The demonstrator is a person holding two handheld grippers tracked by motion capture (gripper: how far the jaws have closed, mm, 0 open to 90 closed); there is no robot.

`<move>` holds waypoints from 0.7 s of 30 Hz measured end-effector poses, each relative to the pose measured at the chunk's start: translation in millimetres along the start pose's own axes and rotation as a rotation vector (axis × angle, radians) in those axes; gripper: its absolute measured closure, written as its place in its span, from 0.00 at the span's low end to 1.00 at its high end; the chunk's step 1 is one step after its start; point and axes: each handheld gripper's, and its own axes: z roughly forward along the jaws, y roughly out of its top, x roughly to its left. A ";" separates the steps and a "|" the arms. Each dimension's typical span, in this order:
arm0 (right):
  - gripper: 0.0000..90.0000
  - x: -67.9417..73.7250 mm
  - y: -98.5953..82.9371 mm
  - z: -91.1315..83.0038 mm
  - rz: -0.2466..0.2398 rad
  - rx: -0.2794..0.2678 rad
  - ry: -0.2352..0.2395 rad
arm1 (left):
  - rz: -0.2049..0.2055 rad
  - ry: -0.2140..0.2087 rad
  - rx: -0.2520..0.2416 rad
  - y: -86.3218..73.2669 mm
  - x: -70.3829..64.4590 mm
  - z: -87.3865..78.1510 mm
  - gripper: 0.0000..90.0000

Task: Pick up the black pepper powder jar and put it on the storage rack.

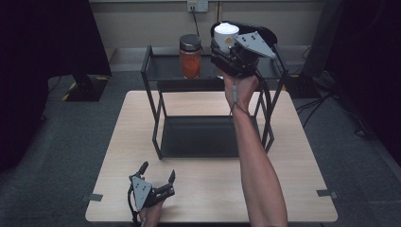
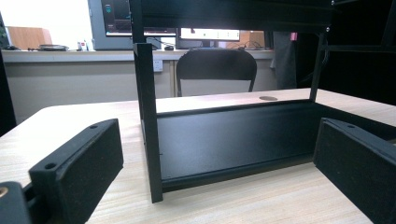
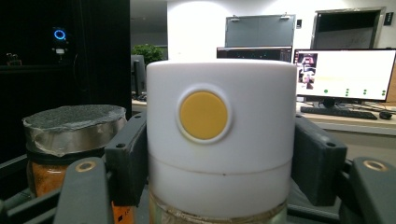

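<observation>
The wooden bench carries a black 2-tier metal rack, whose lower tray sits toward the bench's far edge and whose upper shelf rises above that edge. On the upper shelf, at its left-middle part, stands a glass jar of orange contents with a dark lid. Just beside it, toward the shelf's right end, the right gripper has its 2 jaws pressed against both sides of a white-capped jar; in the right gripper view the pads sit flat on the cap, which is a broad white cylinder with a round yellow disc on its face and a seam low down, with a clear glass rim below it. Whether its base rests on the shelf or hangs just above it I cannot tell. The left gripper rests near the bench's near edge, left of middle, jaws spread wide and holding nothing, pointed at the lower tray. The likely trouble lies in the grip: the pads hold the smooth cap, not the glass body, so a loose cap could turn or slip off and drop the jar. The orange jar stands close enough that a sideways swing could knock it off the shelf.
</observation>
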 end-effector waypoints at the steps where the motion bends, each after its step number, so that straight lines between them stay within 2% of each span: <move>1: 0.34 0.6 0.0 0.8 -0.002 0.000 -0.004 | 0.001 0.000 0.000 0.0 0.1 0.0 0.01; 6: 0.34 0.1 1.8 6.2 -0.024 0.013 -0.009 | -0.001 0.000 -0.001 -0.1 0.0 0.0 0.01; 14: 0.34 -4.9 -2.2 9.1 0.008 0.016 -0.009 | -0.002 0.004 -0.001 -0.2 -0.1 0.5 0.01; 21: 0.34 -3.2 -6.4 5.6 -0.003 0.003 -0.011 | -0.002 0.003 -0.001 -0.3 -0.1 0.5 0.01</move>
